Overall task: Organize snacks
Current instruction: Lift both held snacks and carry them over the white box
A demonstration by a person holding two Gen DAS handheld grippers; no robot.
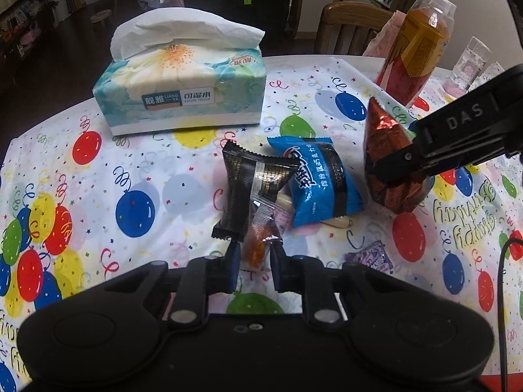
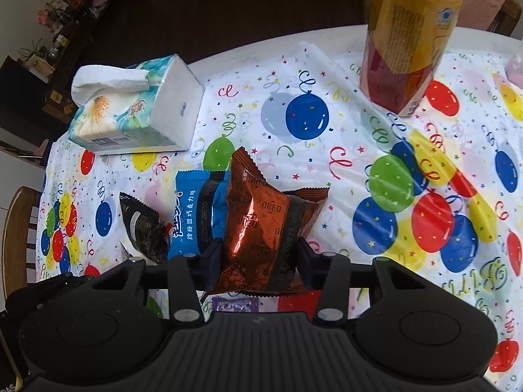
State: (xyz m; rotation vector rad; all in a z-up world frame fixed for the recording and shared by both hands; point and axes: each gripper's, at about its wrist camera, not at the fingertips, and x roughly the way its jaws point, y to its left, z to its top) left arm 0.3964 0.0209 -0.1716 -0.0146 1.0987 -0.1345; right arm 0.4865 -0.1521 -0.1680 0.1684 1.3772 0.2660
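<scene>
While the right tool [image 2: 260,254] clamps the red Oreo packet [image 2: 264,225], the left tool [image 1: 253,258] pinches an orange snack [image 1: 256,248].

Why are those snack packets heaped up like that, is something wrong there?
Nothing looks torn or spilled. The snacks are just jumbled: the blue packet overlaps the black packet, and the right gripper holds the red Oreo packet tilted above them. The left gripper pinches a small clear-wrapped orange snack.

Bottle [image 2: 408,32] top cut off
</scene>
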